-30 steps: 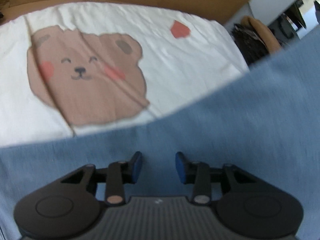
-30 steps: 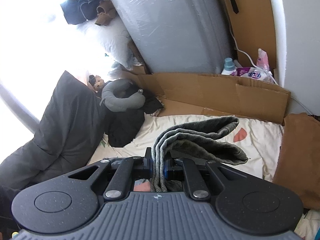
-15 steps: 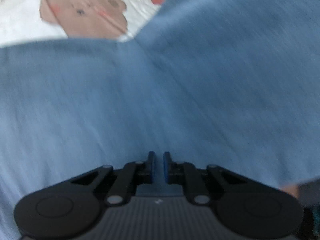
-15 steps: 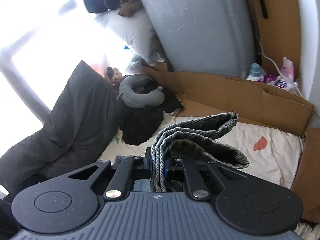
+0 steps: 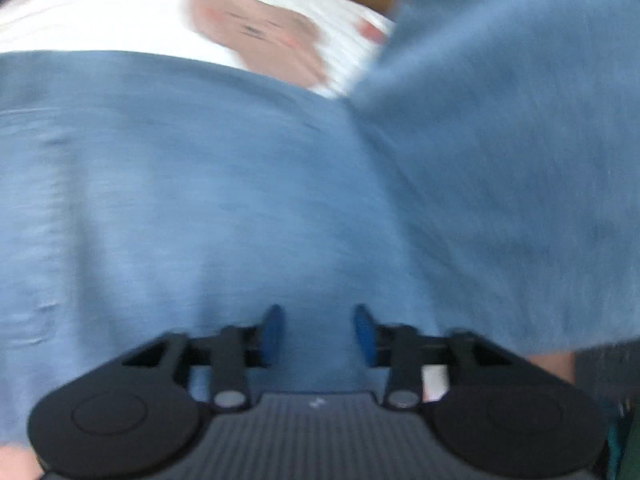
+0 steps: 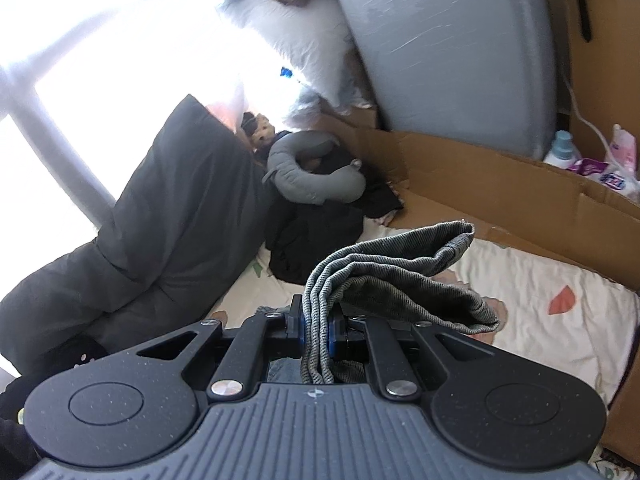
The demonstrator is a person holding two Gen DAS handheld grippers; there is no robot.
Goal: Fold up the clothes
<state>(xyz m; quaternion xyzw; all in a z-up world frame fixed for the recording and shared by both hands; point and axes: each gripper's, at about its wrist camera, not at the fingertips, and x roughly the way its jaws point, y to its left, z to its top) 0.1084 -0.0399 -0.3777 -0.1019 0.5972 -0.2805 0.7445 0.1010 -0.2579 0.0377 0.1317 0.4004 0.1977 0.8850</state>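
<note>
Right tongs [image 6: 318, 334] pinching bunched grey-blue garment [image 6: 400, 276] above the bed sheet [image 6: 560, 320], probably lifting one edge for folding. Left tongs [image 5: 319, 330] spread, just opening, over blue cloth [image 5: 240, 200], pads clear.

One blue cloth [image 5: 240, 200], two tools [image 5: 319, 328] [image 6: 317, 330]

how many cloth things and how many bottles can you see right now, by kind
Blue garment: 1
Grey garment: 1
Bear-print sheet: 1
Neck pillow: 1
White pillow: 1
Bottles: 2, one blue-capped, one pink
Total: 7
</note>
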